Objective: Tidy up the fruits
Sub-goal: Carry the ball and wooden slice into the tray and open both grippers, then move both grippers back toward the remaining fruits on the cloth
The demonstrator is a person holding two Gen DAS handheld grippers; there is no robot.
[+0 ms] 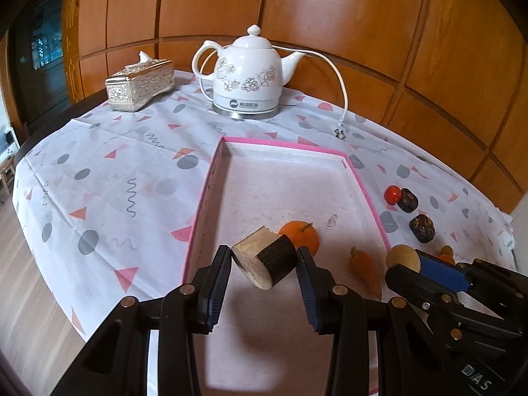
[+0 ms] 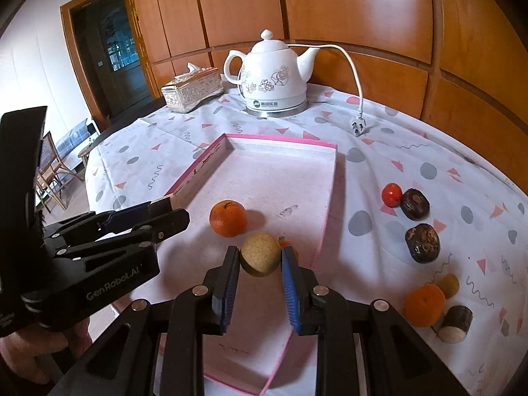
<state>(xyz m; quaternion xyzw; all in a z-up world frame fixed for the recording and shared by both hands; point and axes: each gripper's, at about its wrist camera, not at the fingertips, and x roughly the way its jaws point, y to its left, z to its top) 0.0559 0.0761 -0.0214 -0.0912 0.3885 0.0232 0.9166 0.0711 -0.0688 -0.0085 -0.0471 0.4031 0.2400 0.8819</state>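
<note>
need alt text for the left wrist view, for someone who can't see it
The left gripper holds a bark-covered wood chunk over a pink-rimmed tray containing an orange and a small carrot-shaped piece. At right, the right gripper holds a tan ball. Behind stand a white floral electric kettle and a silver tissue box.

Both cameras sit low and close above the near end of the pink tray [image 1: 366, 194] [image 2: 325, 227], facing the wooden wall. The left view looks from the left, the right from the right. Both share the kettle [image 1: 249, 72] [image 2: 275, 77].
</note>
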